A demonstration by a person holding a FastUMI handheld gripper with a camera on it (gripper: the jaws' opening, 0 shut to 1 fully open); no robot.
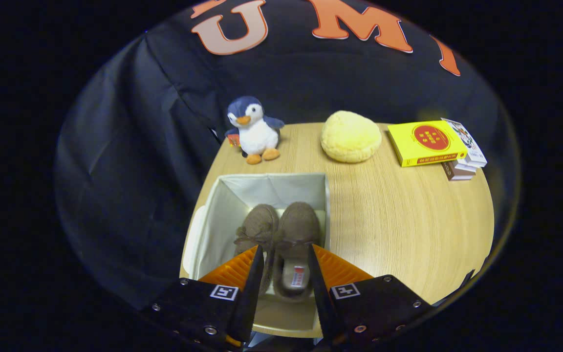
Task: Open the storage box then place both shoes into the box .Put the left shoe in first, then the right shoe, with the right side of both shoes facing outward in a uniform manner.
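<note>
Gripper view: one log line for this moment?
storage box: open | shoes: both inside, side by side | gripper: fingers straddle nearer shoe, grip unclear

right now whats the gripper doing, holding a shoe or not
Gripper: fingers either side of the right shoe in the storage box; whether they press on it cannot be told.

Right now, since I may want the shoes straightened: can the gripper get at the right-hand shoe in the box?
Probably yes. The box is open on top, and the gripper hangs just above it, fingers apart and straddling that shoe; nothing lies between them.
</note>
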